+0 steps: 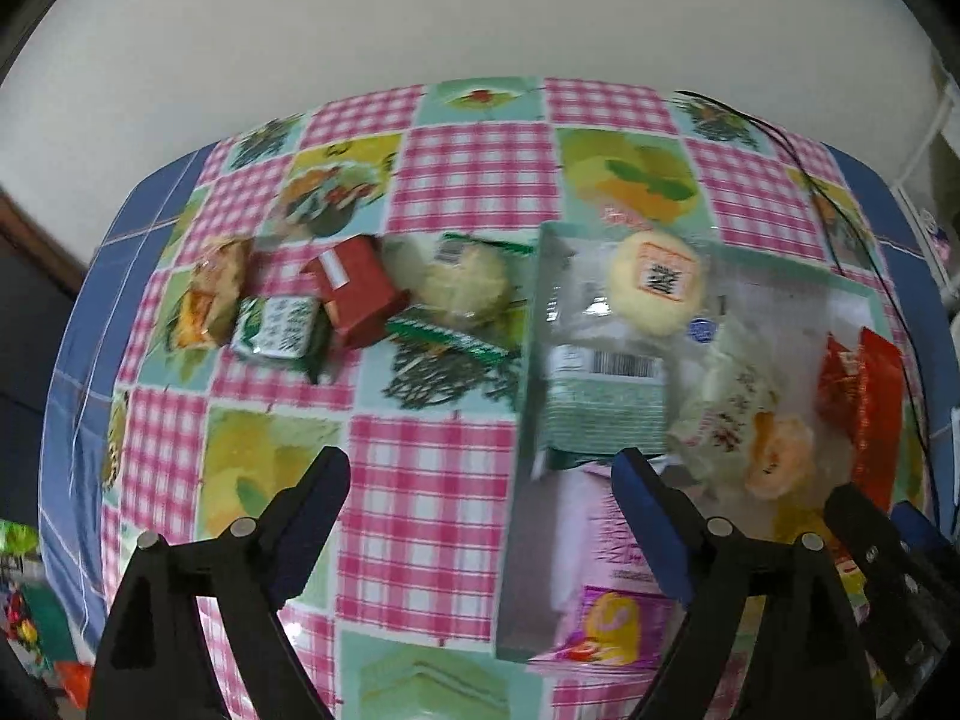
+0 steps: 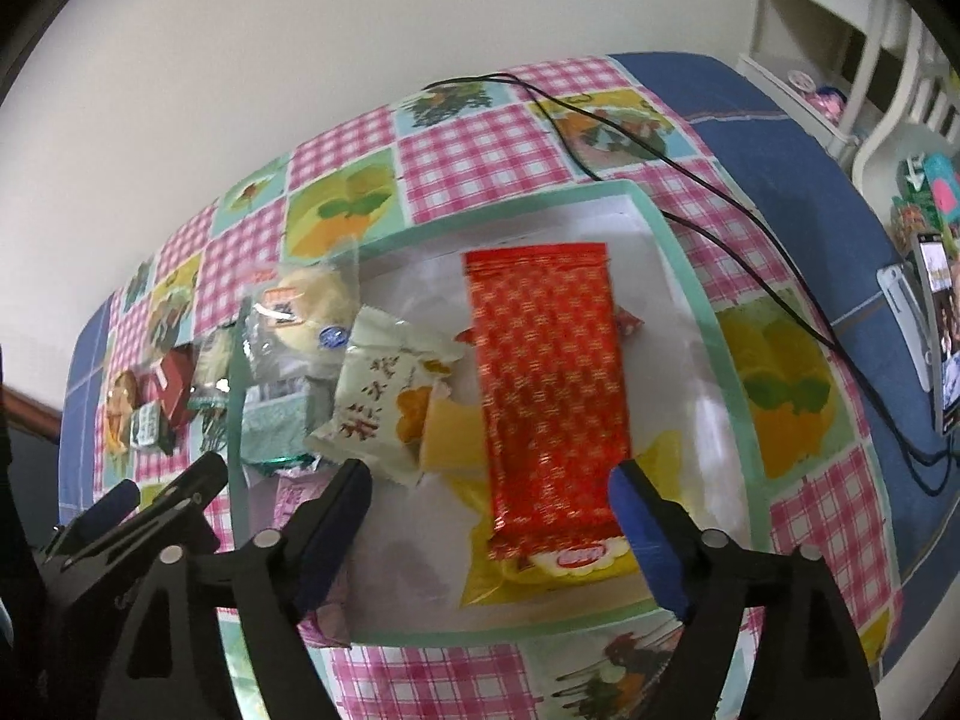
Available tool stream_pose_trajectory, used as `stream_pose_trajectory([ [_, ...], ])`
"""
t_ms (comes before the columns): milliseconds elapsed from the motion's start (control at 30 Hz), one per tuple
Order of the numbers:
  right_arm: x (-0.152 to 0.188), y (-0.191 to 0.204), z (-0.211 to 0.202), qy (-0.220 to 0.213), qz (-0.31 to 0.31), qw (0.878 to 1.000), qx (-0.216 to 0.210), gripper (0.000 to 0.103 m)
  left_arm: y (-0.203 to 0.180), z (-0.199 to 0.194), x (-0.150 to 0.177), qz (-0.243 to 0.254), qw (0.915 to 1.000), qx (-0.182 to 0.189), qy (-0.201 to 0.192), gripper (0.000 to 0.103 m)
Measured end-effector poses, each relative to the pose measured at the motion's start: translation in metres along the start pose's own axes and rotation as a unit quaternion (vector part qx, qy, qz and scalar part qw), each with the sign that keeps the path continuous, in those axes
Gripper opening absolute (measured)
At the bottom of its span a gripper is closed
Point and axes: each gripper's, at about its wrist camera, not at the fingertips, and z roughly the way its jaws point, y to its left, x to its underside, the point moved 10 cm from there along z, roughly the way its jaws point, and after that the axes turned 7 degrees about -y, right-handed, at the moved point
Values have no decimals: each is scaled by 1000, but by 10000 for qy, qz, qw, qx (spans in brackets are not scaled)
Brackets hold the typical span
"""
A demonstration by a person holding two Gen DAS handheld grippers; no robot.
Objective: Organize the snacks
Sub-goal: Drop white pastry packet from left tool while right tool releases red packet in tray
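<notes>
A shallow box with a mint-green rim (image 2: 729,360) holds several snacks: a long red foil packet (image 2: 546,384), a white pastry packet (image 2: 384,396), a round yellow bun in clear wrap (image 2: 306,300) and a yellow packet (image 2: 540,570). The box also shows in the left wrist view (image 1: 522,420). Loose snacks lie on the cloth left of it: a red box (image 1: 354,288), a green-white packet (image 1: 276,327), an orange packet (image 1: 213,294), a pale pastry (image 1: 462,282). My left gripper (image 1: 480,480) is open above the box's left edge. My right gripper (image 2: 489,492) is open over the red packet, holding nothing.
The table has a pink checked cloth with fruit squares (image 1: 432,516) over a blue cloth (image 2: 780,144). A black cable (image 2: 690,180) runs across the back right. A phone on a stand (image 2: 936,324) is at the right edge. A white wall is behind.
</notes>
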Motion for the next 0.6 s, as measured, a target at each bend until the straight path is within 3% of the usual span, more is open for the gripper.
stream_pose_trajectory([
  [100, 2, 8, -2, -11, -121, 9999, -2, 92, 9, -1, 0, -90, 9999, -93, -44, 99],
  [333, 3, 23, -9, -91, -324, 9994, 7, 103, 26, -3, -1, -248, 9994, -213, -114, 99],
  [600, 5, 40, -15, -142, -481, 9987, 28, 103, 60, -2, -1, -684, 9972, -278, -78, 99],
])
